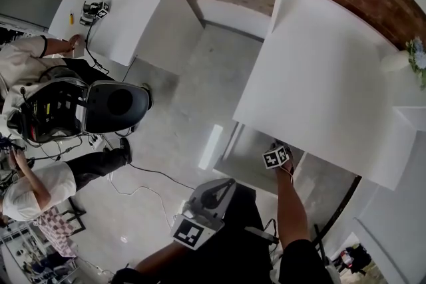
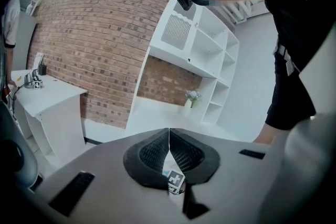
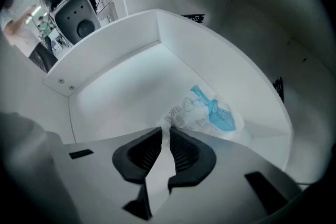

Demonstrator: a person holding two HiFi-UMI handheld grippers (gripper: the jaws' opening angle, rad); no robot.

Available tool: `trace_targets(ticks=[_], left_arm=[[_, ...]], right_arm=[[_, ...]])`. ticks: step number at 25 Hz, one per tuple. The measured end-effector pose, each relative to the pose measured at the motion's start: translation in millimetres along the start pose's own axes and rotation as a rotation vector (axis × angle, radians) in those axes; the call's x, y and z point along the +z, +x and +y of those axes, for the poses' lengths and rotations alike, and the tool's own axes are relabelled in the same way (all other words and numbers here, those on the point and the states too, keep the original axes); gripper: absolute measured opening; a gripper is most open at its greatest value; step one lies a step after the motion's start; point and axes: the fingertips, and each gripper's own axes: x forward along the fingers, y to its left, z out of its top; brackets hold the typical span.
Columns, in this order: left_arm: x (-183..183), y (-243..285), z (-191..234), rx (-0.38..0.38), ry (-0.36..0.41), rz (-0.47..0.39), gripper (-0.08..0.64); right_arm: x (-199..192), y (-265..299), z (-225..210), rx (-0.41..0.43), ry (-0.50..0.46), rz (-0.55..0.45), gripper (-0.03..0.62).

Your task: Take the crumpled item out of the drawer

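- Crumpled white plastic wrapper with blue print (image 3: 207, 115) lies on the floor of the open white drawer (image 3: 131, 39), close to the drawer's right-hand wall. In the right gripper view it sits at about 1 o'clock from my right jaw tips.
- My right hand-held gripper (image 3: 166, 131) is down inside the drawer, its jaws narrow. The tips pinch the wrapper's near edge, while the rest of the wrapper spreads out beyond them.
- In the head view the drawer juts out from under the large white counter (image 1: 319, 76), at that counter's 7 o'clock side. My right forearm reaches down into it, and only that hand-held gripper's marker cube shows.
- My left hand-held gripper (image 2: 169, 132) hangs outside the drawer, at about 8 o'clock from the right one in the head view. Its jaws meet tip to tip with nothing between them.
- Beyond the left jaws, at 11 o'clock, stands a red brick wall (image 2: 94, 44), and at 1 o'clock a white shelf unit (image 2: 210, 50).
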Motion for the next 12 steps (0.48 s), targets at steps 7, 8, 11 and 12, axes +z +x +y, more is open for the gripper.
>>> trace_targets(ticks=[7,8,11,12], left_arm=[[11.8,-29.1,-10.3,-0.015,0.008,-0.035,0.027],[14.6,-34.9,-11.8,-0.018,0.012,-0.043,0.027],[25.6,-57.4,-17.4,-0.028,0.027,-0.073,0.027],[29.3,-68.2,-19.9,-0.033,0.033,-0.087,0.026]], right_arm=[[-5.6,-36.2,29.2,0.082,0.057,0.011,0.051],[-2.1,-46.2,32.9,0.089,0.049,-0.003,0.051],[9.0,-83.3,44.7,0.102,0.037,-0.044,0.05],[11.2,-97.8,49.6,0.1,0.037,-0.058,0.049]])
